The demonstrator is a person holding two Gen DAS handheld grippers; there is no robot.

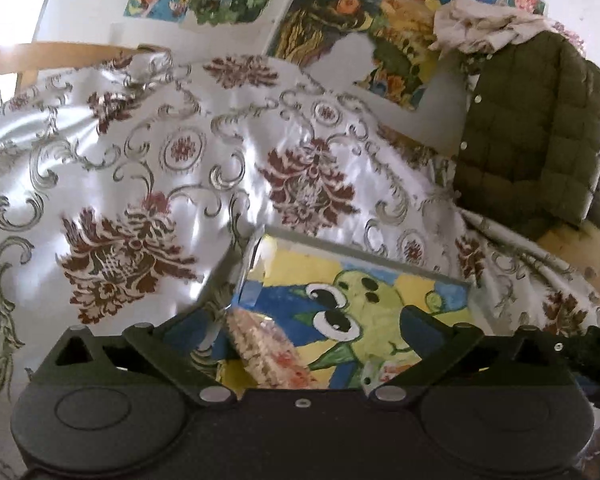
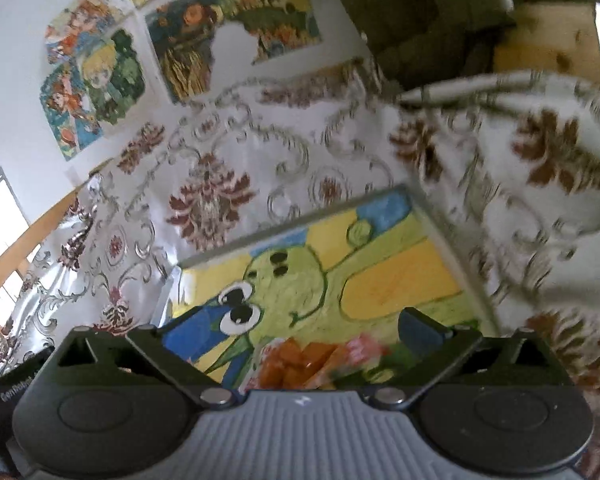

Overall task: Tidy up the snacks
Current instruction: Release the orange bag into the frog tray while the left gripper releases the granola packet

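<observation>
Looking along my left gripper (image 1: 300, 332), I see its two fingers spread wide apart with nothing clamped between them. They hang over the painted tray (image 1: 380, 276), the one with a green cartoon creature on it, which lies on the floral tablecloth (image 1: 140, 152). A clear pack of pale, pink-flecked snack (image 1: 266, 350) lies on the near left part of that tray, close to my left finger; whether it touches the finger I cannot tell. Beyond the tray's far right corner an olive quilted jacket (image 1: 528, 128) hangs, with paintings (image 1: 340, 28) on the wall behind.

Through my right gripper (image 2: 296, 334), the fingers are likewise parted and grip nothing. The same painted tray (image 2: 400, 276) sits just ahead, and a clear packet of orange snack pieces (image 2: 296, 362) lies at the tray's near edge, between my fingers. This view is blurred toward the right.
</observation>
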